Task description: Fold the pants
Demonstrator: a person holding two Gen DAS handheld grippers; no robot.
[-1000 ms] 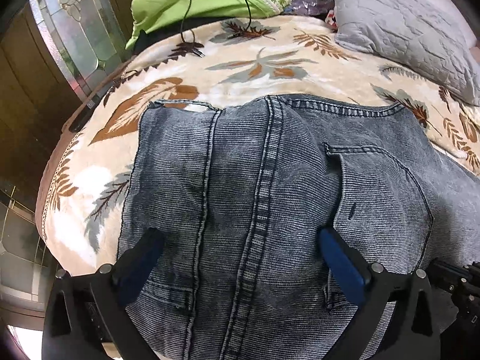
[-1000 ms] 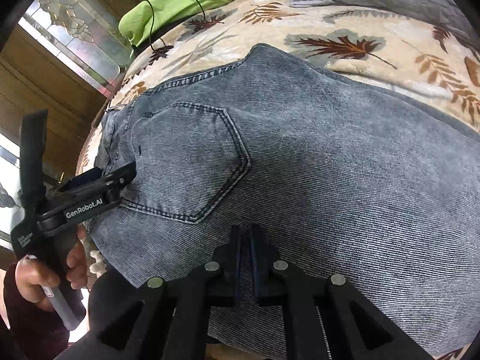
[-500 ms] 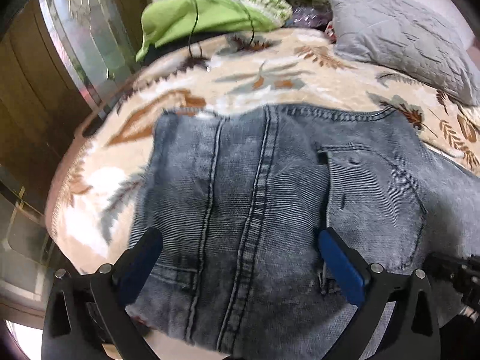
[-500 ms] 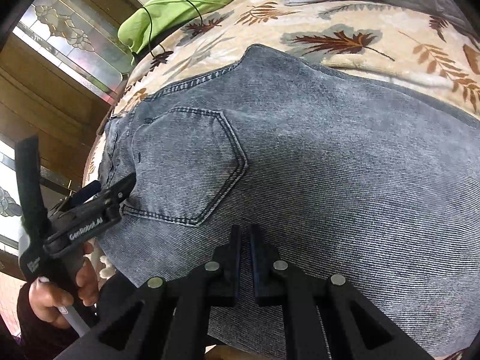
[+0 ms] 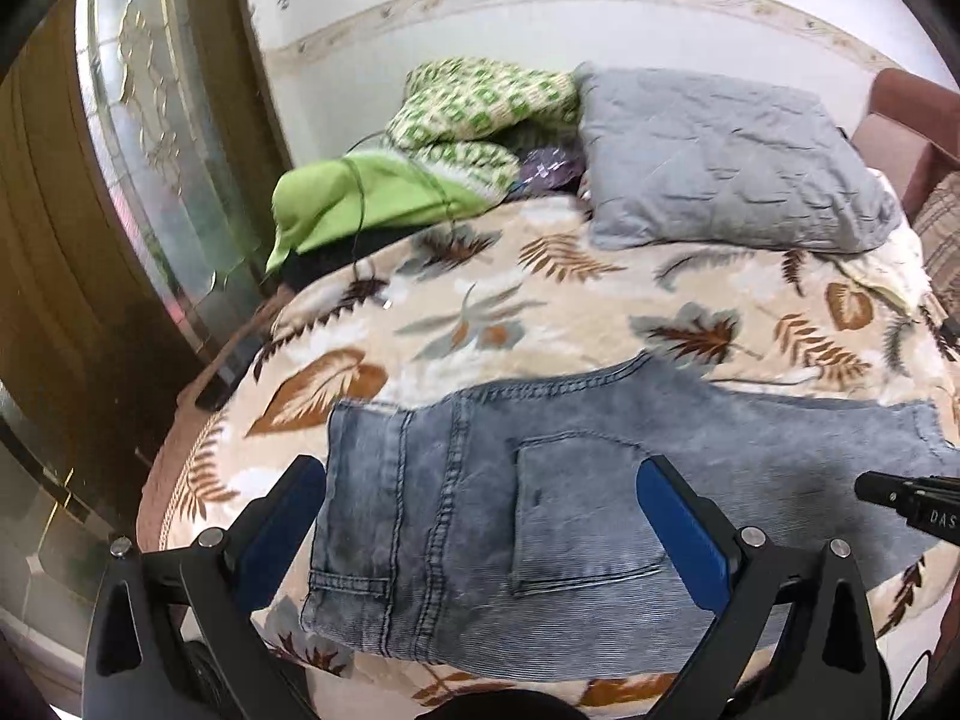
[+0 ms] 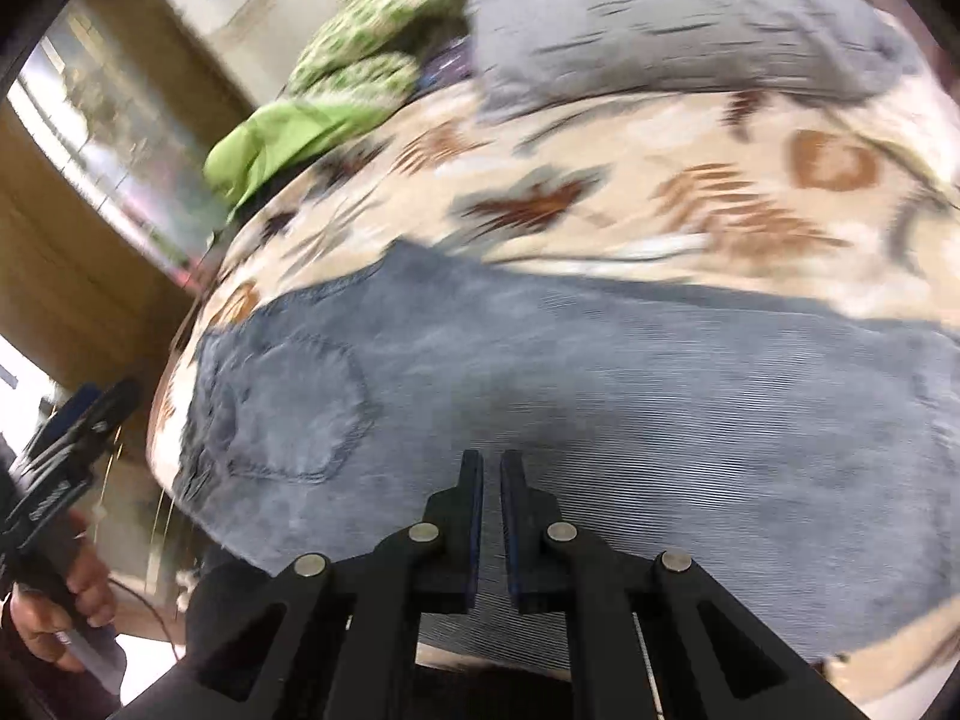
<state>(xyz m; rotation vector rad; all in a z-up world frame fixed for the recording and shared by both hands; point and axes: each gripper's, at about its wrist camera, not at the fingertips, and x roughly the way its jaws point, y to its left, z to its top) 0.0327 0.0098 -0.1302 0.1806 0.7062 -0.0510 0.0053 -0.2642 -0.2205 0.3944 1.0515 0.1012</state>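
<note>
Pants (image 5: 576,516) lie flat on the leaf-print blanket (image 5: 480,324); your left gripper (image 5: 480,516) gapes wide and empty above them, your right gripper (image 6: 486,480) pinched closed, holding nothing.

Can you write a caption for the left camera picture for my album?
Open left tongs above faded blue denim pants lying flat on a leaf-patterned blanket.

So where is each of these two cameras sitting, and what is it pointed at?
Left wrist: on the left gripper, jaws open, looking down over the faded blue denim pants on the leaf-print blanket.
Right wrist: on the right gripper, shut, empty, above the pants; a hand shows.
Shared: pants, blanket, grey quilted pillow.
</note>
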